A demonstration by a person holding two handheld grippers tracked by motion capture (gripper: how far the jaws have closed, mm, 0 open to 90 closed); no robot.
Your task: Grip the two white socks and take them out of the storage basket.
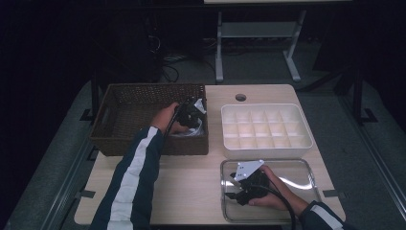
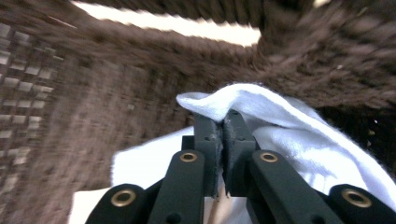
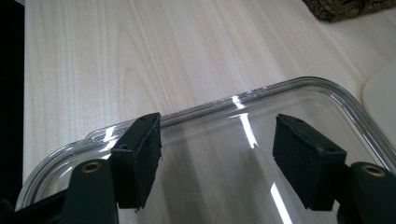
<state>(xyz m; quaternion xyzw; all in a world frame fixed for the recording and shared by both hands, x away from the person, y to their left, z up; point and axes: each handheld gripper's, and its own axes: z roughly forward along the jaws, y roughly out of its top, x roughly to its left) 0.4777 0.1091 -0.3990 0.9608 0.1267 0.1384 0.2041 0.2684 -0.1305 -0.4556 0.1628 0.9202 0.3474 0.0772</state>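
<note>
Inside the brown wicker basket [image 1: 119, 112] at ten o'clock on the worktop [image 1: 191, 182], I am pinching a raised fold of white cloth [image 2: 280, 126] with my left tool [image 2: 223, 135], its jaws pressed together on the fabric's ridge. The cloth is lying in the basket's corner nearest the white divided tray [image 1: 266, 129], which is sitting at two o'clock. It is looking soft, light and limp to me; I am judging it will drape and sag when lifted rather than keep any shape, so a bunched crest like this one is the sensible place to take hold. My right tool [image 3: 217, 154] is hovering with jaws standing well apart and nothing between them, over the clear tray [image 3: 299, 86] at five o'clock.
</note>
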